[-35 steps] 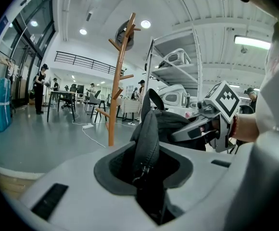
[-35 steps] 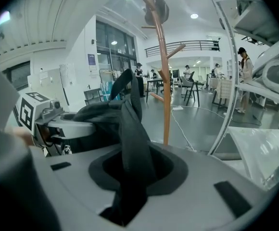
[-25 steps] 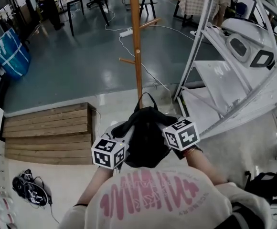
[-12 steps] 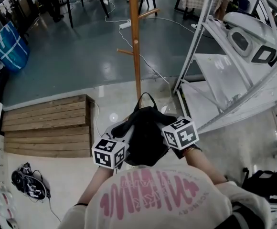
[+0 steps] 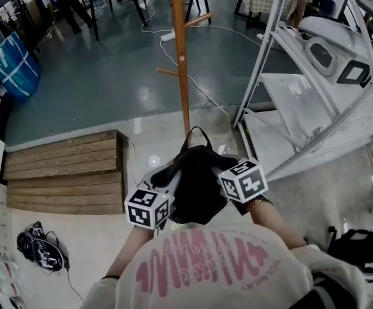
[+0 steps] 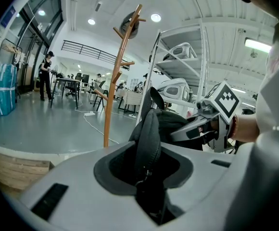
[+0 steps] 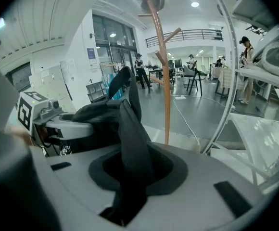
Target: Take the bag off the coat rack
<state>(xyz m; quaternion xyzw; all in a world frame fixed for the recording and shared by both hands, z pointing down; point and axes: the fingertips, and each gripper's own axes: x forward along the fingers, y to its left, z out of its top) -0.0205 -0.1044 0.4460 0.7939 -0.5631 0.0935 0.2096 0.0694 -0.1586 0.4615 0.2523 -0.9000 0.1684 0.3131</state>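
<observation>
A black bag [image 5: 196,184] hangs free between my two grippers, close in front of my body and clear of the wooden coat rack [image 5: 181,56], which stands just beyond it. My left gripper [image 5: 168,184] is shut on a fold of the bag's fabric [image 6: 147,143]. My right gripper [image 5: 222,174] is shut on another fold [image 7: 130,143]. The bag's handle loop [image 5: 196,134] sticks up towards the pole. In the left gripper view the right gripper [image 6: 204,125] shows across the bag. In the right gripper view the left gripper [image 7: 57,123] shows likewise.
A white metal shelf frame [image 5: 283,82] stands close on the right. A wooden step platform [image 5: 64,172] lies on the left, with a bundle of cables [image 5: 42,253] on the floor. A blue sack [image 5: 13,66] and tables with people are further back.
Both grippers and the bag have shifted only slightly and a little downward. Both grips on the fabric stay the same.
</observation>
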